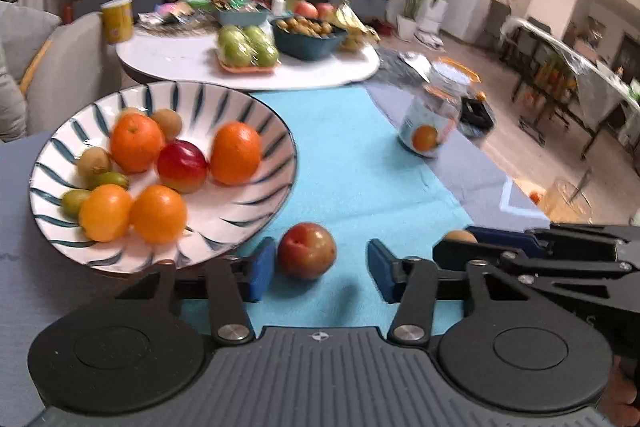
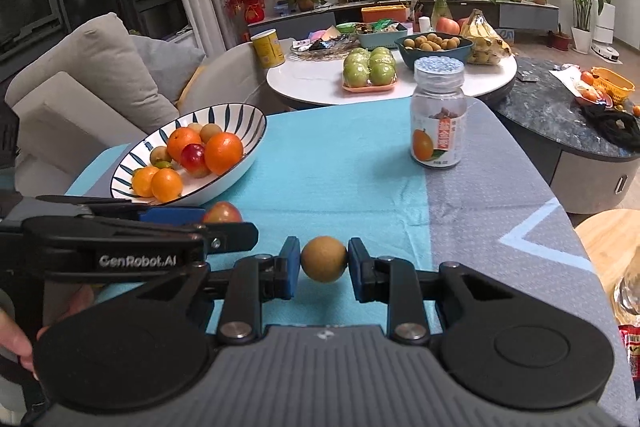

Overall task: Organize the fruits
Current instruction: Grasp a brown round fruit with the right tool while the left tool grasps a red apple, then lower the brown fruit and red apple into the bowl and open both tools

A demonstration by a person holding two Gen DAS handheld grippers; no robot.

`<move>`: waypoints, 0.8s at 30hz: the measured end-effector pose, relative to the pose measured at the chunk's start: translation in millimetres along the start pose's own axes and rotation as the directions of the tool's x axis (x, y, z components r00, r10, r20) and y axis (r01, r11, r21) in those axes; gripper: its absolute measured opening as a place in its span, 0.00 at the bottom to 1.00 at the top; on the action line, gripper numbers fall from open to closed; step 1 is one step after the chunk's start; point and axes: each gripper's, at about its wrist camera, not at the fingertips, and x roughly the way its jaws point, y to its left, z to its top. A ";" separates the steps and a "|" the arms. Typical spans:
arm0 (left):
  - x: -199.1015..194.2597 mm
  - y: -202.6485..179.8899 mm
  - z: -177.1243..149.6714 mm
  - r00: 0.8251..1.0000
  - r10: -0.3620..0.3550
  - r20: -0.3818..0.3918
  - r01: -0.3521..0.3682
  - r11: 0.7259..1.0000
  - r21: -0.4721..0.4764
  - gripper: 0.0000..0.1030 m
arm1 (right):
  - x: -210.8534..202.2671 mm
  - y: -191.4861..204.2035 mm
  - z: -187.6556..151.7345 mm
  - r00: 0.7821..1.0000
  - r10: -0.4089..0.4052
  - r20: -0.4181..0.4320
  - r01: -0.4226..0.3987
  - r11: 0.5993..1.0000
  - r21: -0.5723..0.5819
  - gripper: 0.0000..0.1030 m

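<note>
1. A small round brown fruit [image 2: 324,259] sits pinched between the blue pads of the right gripper [image 2: 324,261], low over the turquoise cloth [image 2: 340,163].
2. A red plum [image 1: 307,251] lies on the cloth between the spread fingers of the left gripper [image 1: 320,273], just beside the left pad [image 1: 261,273] and apart from the right one.
3. Just beyond the plum stands a white bowl with blue stripes [image 1: 248,107], holding oranges [image 1: 236,153], a red plum, and small green and brown fruits.
4. The cloth covers the middle of a table; a grey tablecloth [image 2: 500,195] with a pale blue line shows to the right.
5. A clear bottle [image 2: 438,115] with a patterned cap stands upright near the seam, its label showing an orange; the print is too small to read.
6. The left gripper's arm, seen from the right wrist, reads "GenRobot.AI" [image 2: 138,261].
7. Behind is a white round table [image 2: 312,79] with green fruits on a tray, a dark bowl of small fruits, bananas and a yellow tin; potted plants line a ledge beneath a wall television.
8. Only the right wrist view shows the dark marble table [image 2: 540,115] with an orange basket and the sofa [image 2: 100,75] clearly; the left wrist view is blurred and takes in a dining area at far right.
</note>
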 end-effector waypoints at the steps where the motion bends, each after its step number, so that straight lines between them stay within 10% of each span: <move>1: 0.8 -1.6 -0.6 1.000 -0.001 0.001 0.001 1.000 0.015 0.29 | 0.1 -0.5 -0.4 1.000 0.000 -0.001 0.000 1.000 0.004 0.83; 24: -53.8 6.4 6.8 0.988 -0.060 0.140 0.063 0.998 -0.018 0.28 | -5.3 16.4 13.9 0.999 0.032 0.037 -0.032 0.999 -0.024 0.83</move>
